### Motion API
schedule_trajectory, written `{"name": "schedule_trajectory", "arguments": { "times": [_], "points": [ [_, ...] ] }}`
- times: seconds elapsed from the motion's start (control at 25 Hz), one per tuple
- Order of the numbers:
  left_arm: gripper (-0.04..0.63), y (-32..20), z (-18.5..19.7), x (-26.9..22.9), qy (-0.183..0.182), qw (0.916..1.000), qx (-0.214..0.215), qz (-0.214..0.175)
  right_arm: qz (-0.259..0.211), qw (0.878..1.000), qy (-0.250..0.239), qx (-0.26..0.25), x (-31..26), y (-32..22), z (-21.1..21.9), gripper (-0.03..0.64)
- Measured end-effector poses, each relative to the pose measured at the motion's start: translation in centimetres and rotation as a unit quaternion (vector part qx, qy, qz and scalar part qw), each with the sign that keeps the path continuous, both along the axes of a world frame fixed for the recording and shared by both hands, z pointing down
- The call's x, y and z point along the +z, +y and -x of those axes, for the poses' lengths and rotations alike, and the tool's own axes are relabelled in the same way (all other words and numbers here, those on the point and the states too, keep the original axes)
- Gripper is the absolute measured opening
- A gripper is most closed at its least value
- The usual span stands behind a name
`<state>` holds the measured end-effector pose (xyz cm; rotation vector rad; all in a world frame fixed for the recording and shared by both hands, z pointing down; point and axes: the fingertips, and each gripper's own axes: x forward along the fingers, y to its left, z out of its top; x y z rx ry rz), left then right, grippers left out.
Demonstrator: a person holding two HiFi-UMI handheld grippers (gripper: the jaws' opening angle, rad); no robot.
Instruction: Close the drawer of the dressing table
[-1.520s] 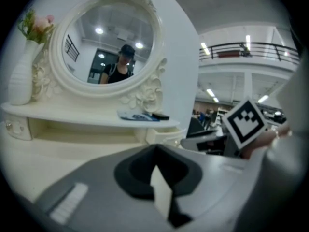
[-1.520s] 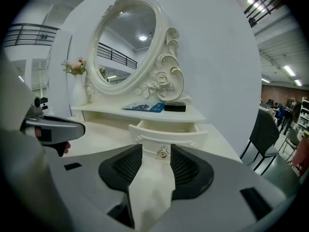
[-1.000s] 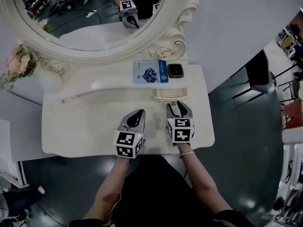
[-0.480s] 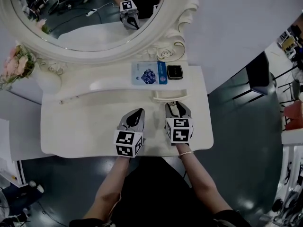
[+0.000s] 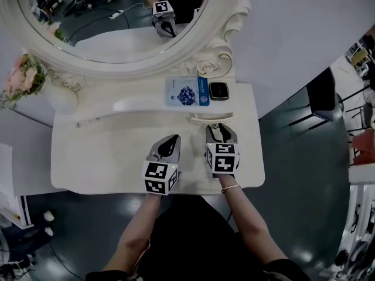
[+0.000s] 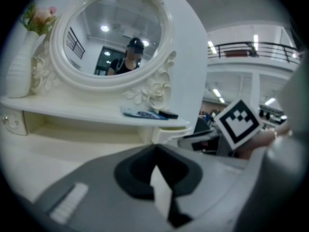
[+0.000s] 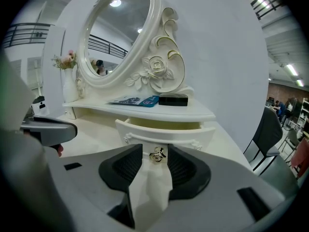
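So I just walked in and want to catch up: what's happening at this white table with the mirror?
A person holding a two-jaw gripper in each hand is working at the white dressing table with the oval mirror. Its small cream drawer, under the raised shelf, stands partly open. The right gripper is lined up with it, jaws apart, with the small gold knob showing between them. The left gripper hangs shut and empty over the tabletop.

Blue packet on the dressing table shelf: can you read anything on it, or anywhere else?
Blue packet: print too small to read.
Black box: no readable label.
Marker cubes: square patterns only, no letters or numbers.
Nothing legible anywhere.
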<state>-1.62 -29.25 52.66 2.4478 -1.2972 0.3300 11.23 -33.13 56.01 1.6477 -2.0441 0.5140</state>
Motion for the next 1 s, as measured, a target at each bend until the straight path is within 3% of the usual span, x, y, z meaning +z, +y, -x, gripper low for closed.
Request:
{"name": "schedule_trajectory", "arguments": {
  "times": [1.0],
  "points": [
    [0.005, -0.8, 0.5, 0.1, 0.0, 1.0, -0.005, 0.002, -0.005, 1.0, 0.027, -0.009, -0.1, -3.1, 0.2, 0.143]
  ]
}}
